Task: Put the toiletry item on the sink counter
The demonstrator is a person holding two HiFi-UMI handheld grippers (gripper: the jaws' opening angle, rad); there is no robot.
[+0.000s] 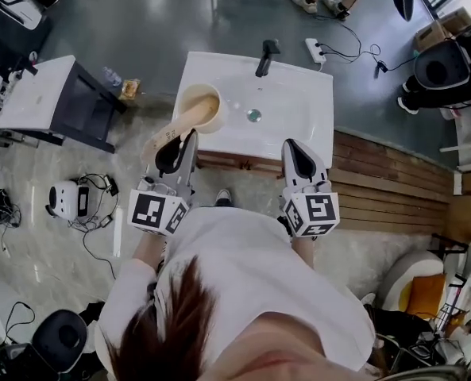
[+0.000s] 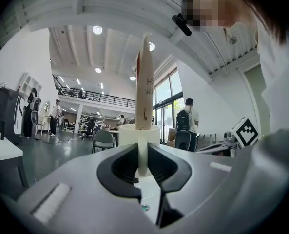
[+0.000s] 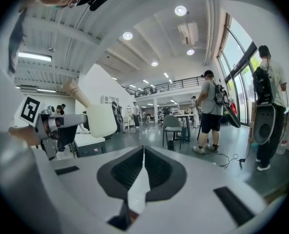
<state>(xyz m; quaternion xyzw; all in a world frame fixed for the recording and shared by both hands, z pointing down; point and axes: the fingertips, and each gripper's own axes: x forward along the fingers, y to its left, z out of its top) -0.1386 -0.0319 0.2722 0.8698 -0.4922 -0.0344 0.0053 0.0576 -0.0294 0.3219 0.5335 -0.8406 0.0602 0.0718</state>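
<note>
- Head view: I see the white sink counter ahead, with its black faucet at the far edge and the drain in the middle of the basin.
- The toiletry item, a cream cup with a tube leaning out of it toward the near left, is over the left part of the counter. From here I cannot tell whether its base touches the surface.
- My left gripper reaches in from the near side and meets the cup at its near rim. My right gripper is at the counter's near edge, right of the cup and well apart from it.
- Left gripper view: the left gripper's jaws are only a little way apart, pinched on the thin wall of the cup. The tube stands up out of the cup, straight above the grip.
- Right gripper view: the right gripper's jaws are drawn together, with only a sliver of light between them, and they hold nothing.
- In this view the cup shows off to the left, with the tube slanting up and left out of it. A grey chair and a person with a backpack stand far off across the floor.
</note>
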